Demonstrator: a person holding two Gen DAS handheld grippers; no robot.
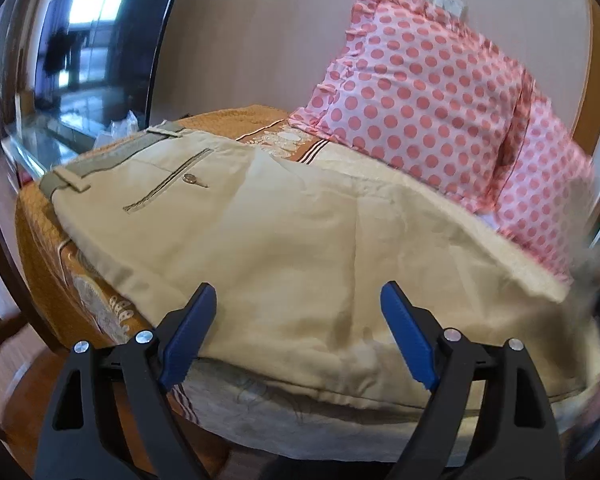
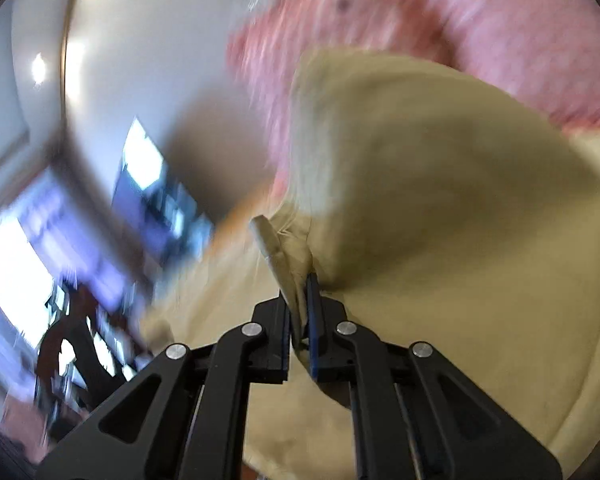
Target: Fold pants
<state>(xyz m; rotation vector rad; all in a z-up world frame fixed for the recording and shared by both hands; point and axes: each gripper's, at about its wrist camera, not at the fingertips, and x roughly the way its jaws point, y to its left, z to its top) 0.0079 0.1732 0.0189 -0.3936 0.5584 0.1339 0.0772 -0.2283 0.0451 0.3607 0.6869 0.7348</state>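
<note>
Lengthwise, pants [image 1: 284, 240] — waistband far-left; left claw [image 1: 298, 300] spread, right claw [image 2: 299, 292] pinching fabric.

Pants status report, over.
Left gripper open over pants. Right gripper shut on pants edge, lifted. Pillow close behind.

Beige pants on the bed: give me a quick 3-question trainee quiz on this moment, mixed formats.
1. True or false: the left gripper is clamped on the beige cotton pants.
2. The right gripper grips: A) the pink polka-dot pillow B) the pants' fabric C) nothing.
3. Fill in: the buttoned pocket lies just below the pants' ____.

Key: 1 false, its fingers are spread open. 2 B. 3 waistband.
</note>
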